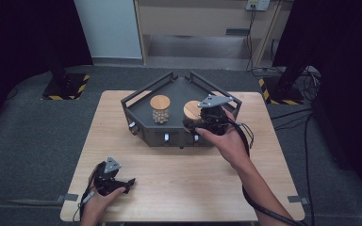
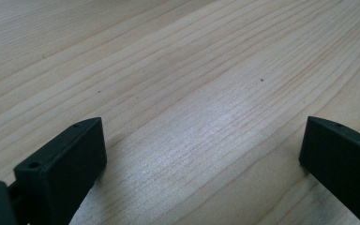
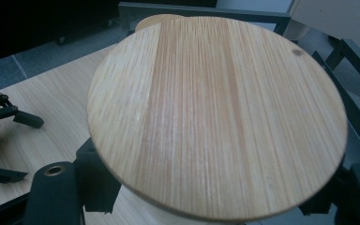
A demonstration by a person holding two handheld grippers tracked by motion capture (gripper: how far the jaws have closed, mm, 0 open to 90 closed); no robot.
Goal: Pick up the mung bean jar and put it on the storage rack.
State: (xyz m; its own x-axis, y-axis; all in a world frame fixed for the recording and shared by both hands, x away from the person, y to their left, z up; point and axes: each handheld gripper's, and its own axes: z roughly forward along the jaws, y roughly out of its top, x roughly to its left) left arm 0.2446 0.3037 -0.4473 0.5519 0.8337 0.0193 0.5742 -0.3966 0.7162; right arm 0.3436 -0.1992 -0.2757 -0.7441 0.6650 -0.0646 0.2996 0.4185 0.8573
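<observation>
Centrally, my right gripper has its jaws clamped on the wood-lidded jar near the tray's front rail; lower left, my left gripper rests jaws apart on open desk.

A lab or test bay is suggested: black curtains, hazard-taped stand bases, loose cables, bare worktop.

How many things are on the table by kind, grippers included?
Jars with wooden lids: 2, a jar of pale beads and a second jar between the jaws of the right gripper
Dark tray: 1
Grippers: 2, counting the left gripper
Total: 5
</observation>
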